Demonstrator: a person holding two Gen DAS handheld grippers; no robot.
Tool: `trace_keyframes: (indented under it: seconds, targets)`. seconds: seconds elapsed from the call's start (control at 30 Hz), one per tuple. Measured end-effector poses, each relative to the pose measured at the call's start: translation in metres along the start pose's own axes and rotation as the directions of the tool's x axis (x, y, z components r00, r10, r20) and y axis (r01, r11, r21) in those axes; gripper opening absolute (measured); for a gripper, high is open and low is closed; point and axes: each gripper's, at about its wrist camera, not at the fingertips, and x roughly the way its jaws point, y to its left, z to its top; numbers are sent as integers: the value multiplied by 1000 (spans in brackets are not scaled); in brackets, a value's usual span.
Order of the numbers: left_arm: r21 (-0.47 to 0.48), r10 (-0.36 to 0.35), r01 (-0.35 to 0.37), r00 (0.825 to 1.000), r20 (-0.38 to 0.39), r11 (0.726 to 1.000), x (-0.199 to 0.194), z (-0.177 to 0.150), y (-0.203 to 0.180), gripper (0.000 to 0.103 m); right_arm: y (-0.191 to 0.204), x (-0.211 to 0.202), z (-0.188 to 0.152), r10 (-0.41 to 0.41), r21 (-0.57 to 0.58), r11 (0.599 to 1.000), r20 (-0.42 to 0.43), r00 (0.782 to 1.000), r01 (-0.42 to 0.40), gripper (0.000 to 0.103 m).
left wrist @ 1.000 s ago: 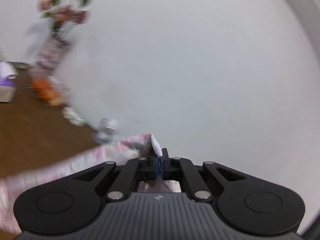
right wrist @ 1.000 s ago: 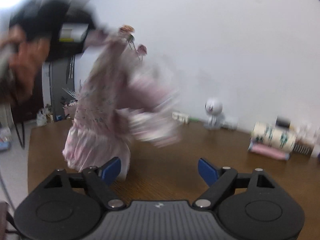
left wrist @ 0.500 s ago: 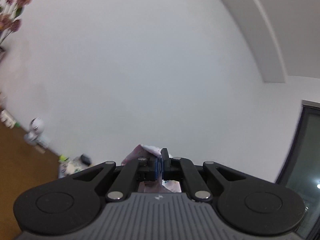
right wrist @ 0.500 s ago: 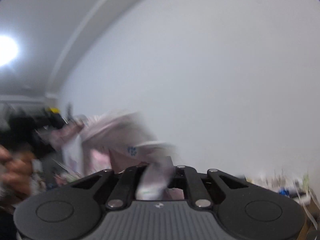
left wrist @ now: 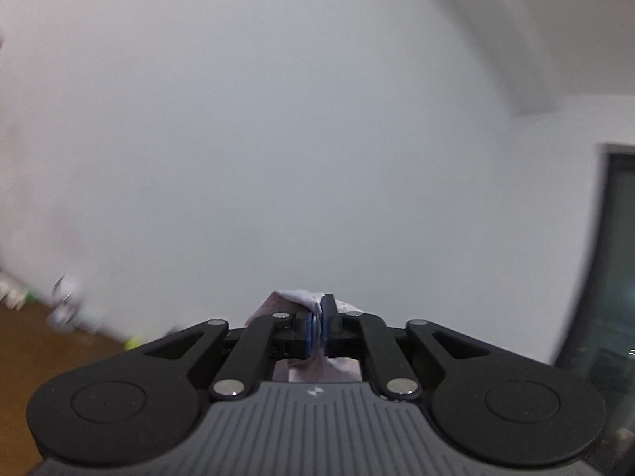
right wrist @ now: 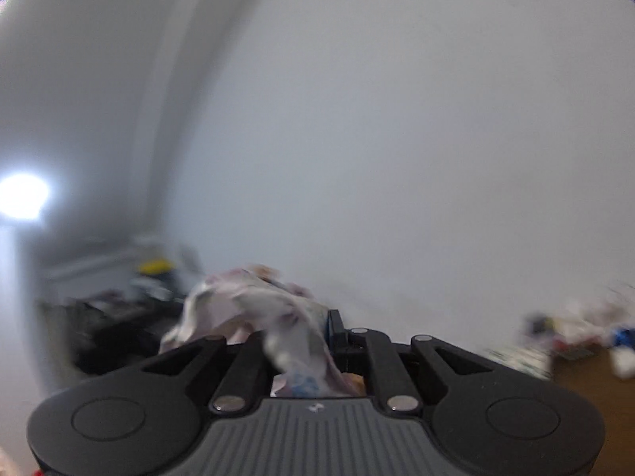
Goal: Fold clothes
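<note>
Apparently garment (right wrist: 254, 309) in both claws.

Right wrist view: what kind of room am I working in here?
Probably a lived-in home room: a plain white wall, a wooden table with blurred clutter at its back, and a ceiling light.

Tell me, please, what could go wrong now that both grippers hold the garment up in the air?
1. The left gripper pinches only a thin edge of the garment, so the cloth may slip out if pulled.
2. In the right gripper the garment is bunched over the fingers, so the hold could be uneven and the fold crooked.
3. Both cameras face the wall and show only small parts of the table, so lowering may be badly aimed near the clutter.
</note>
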Motion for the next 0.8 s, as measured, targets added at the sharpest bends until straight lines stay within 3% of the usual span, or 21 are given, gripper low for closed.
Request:
trace_keyframes:
  seconds: [0.03, 0.07, 0.1, 0.13, 0.17, 0.2, 0.23, 0.27, 0.3, 0.43, 0.47, 0.53, 0.6, 0.67, 0.7, 0.73, 0.77, 0.8]
  targets:
    - [29, 68, -66, 995, -67, 997, 33, -6, 16, 52, -21, 25, -1, -84, 24, 996, -27, 996, 85, 9]
    - [73, 165, -158, 980, -111, 985, 60, -17, 34, 63, -46, 50, -6, -181, 43, 982, -52, 982, 183, 15]
    - [117, 272, -258, 953, -134, 959, 84, -31, 53, 59, -69, 72, -16, -287, 41, 956, -85, 954, 291, 33]
    - [121, 349, -331, 918, -187, 936, 97, -49, 72, 50, -90, 95, -29, -409, -7, 911, -140, 902, 412, 44]
    - [107, 407, -392, 877, -257, 914, 105, -68, 91, 48, -108, 106, -45, -518, -63, 854, -202, 831, 517, 50]
    - [98, 458, -452, 827, -326, 887, 113, -87, 109, 49, -124, 116, -62, -613, -123, 788, -253, 749, 603, 49]
    - [51, 427, -440, 826, -367, 896, 108, -107, 124, 54, -132, 118, -79, -646, -174, 761, -286, 708, 625, 49]
    - [-8, 367, -403, 842, -395, 915, 95, -127, 131, 57, -135, 112, -95, -631, -176, 773, -303, 714, 609, 50]
    - [-34, 337, -386, 843, -420, 922, 85, -143, 131, 62, -137, 102, -110, -596, -151, 799, -326, 734, 582, 50]
    - [57, 330, -339, 841, -430, 939, 54, -196, 102, 80, -122, 68, -166, -415, -74, 901, -433, 800, 427, 52]
    - [99, 350, -342, 833, -429, 935, 48, -204, 95, 81, -111, 61, -179, -370, -82, 924, -440, 818, 374, 54]
    - [177, 425, -388, 792, -438, 905, 54, -223, 97, 81, -79, 51, -199, -307, -105, 951, -451, 838, 292, 60]
    - [209, 471, -423, 761, -447, 882, 55, -237, 98, 80, -65, 56, -221, -270, -186, 961, -472, 839, 205, 70]
    - [217, 493, -445, 736, -464, 869, 48, -246, 101, 60, -37, 59, -237, -286, -311, 940, -491, 823, 141, 70]
    - [236, 496, -438, 726, -476, 868, 47, -248, 103, 29, -22, 62, -245, -306, -379, 919, -502, 809, 113, 70]
    - [260, 505, -433, 718, -480, 863, 44, -251, 106, 11, -19, 69, -253, -340, -438, 894, -515, 787, 100, 69]
    - [272, 520, -443, 709, -477, 854, 41, -254, 111, 7, -16, 68, -258, -356, -460, 883, -531, 769, 90, 59]
    - [279, 536, -458, 700, -472, 844, 40, -257, 117, 5, -13, 68, -262, -371, -478, 874, -545, 752, 84, 30]
